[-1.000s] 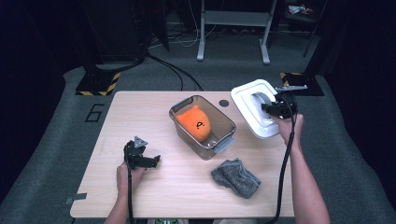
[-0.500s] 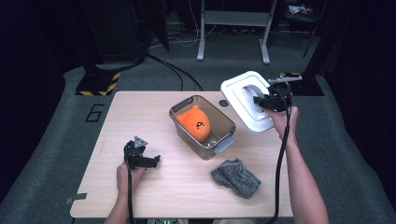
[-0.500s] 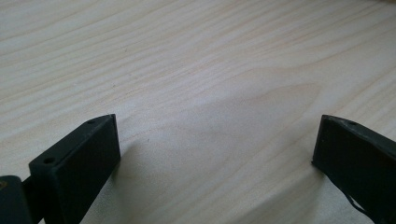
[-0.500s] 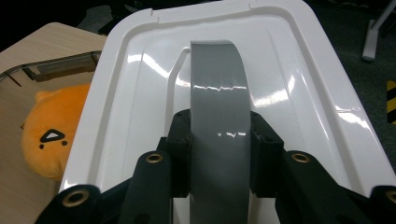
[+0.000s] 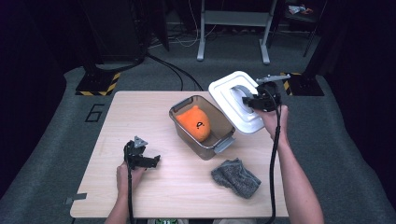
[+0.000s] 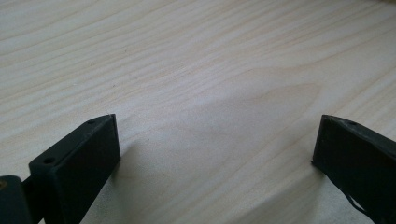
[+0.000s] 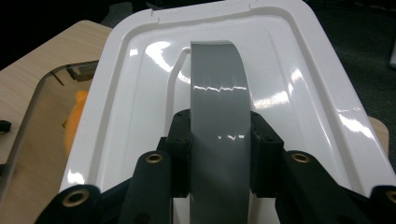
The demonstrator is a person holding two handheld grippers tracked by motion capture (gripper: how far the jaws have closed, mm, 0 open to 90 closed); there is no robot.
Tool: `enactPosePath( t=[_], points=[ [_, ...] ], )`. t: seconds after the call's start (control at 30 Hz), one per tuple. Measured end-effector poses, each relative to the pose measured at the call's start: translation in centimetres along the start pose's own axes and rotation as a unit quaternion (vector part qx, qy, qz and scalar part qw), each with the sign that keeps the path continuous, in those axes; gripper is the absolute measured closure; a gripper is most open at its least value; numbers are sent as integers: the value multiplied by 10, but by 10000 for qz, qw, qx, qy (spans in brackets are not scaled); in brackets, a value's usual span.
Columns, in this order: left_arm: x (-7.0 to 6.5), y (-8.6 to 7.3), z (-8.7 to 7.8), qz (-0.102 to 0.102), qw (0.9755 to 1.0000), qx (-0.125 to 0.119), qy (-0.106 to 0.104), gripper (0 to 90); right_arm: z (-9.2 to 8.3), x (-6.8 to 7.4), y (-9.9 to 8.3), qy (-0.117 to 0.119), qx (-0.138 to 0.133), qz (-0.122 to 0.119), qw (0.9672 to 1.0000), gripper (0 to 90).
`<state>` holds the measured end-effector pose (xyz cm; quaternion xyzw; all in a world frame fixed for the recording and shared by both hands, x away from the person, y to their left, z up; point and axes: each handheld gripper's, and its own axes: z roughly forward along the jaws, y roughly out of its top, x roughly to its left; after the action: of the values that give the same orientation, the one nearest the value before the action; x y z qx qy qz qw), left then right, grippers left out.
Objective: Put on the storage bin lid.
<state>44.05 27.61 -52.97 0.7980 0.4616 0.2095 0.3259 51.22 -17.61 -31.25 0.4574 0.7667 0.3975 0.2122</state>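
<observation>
The white lid (image 5: 236, 100) is held tilted in the air over the far right corner of the worktop (image 5: 154, 196), its near left edge just beside the far right rim of the clear container (image 5: 223, 136). In the right gripper view the lid (image 7: 140, 84) shows its grey handle (image 7: 217, 116) running up the middle, and the right gripper (image 7: 218, 140) has its fingers (image 7: 180, 135) pressed on either side of that handle, holding the lid by it (the grip sits low on the strap, near its end). In the high view the right gripper (image 5: 254, 101) reaches in from the lid's right side, with its cable trailing down along the person's forearm. The container stands open at the middle of the worktop, set at a slant, with an orange plush toy (image 5: 195, 122) lying inside it. A grey cloth (image 5: 236, 177) lies crumpled on the worktop near the container's near corner, apart from it. Well apart at the near left, the left gripper (image 5: 152, 161) rests low on the worktop in the person's left hand (image 5: 127, 175); in its own view its fingers (image 6: 93, 154) stand wide apart with nothing between them but bare wood.
</observation>
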Motion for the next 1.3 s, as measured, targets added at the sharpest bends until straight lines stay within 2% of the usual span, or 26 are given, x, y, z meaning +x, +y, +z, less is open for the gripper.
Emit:
enactPosePath(
  t=[0.1, 0.3, 0.37, 0.6, 0.7, 0.8, 0.97, 1.27, 1.3],
  points=[
    [0, 0, 0, 2, 10000, 2, 0, 4, 3, 11, 2, 111, 11, -90, 9999, 666],
    [0, 0, 0, -6, 10000, -2, -4, 3, 10, 27, 4, 270, 30, -69, 9996, 666],
    [0, 0, 0, -11, 10000, -15, 12, 3, 13, 34, 4, 317, 42, -128, 9994, 666],
    [0, 0, 0, 0, 10000, 1, 0, 4, 23, 52, 3, 429, 121, -216, 9988, 666],
    [0, 0, 0, -12, 10000, 3, -12, 4, 31, 64, 1, 458, 215, -257, 9984, 666],
    [-1, 0, 0, -50, 10000, -16, -7, 3, 35, 69, 0, 473, 239, -302, 9981, 666],
    [-1, 0, 0, -55, 10000, -15, -9, 4, 49, 81, -1, 634, 345, -282, 9970, 666],
    [-1, 0, 1, -77, 10000, -23, -12, 3, 68, 91, -5, 740, 494, -292, 9956, 666],
    [0, 0, 0, -20, 10000, -1, -9, 3, 70, 92, -6, 728, 526, -255, 9956, 666]
  ],
)
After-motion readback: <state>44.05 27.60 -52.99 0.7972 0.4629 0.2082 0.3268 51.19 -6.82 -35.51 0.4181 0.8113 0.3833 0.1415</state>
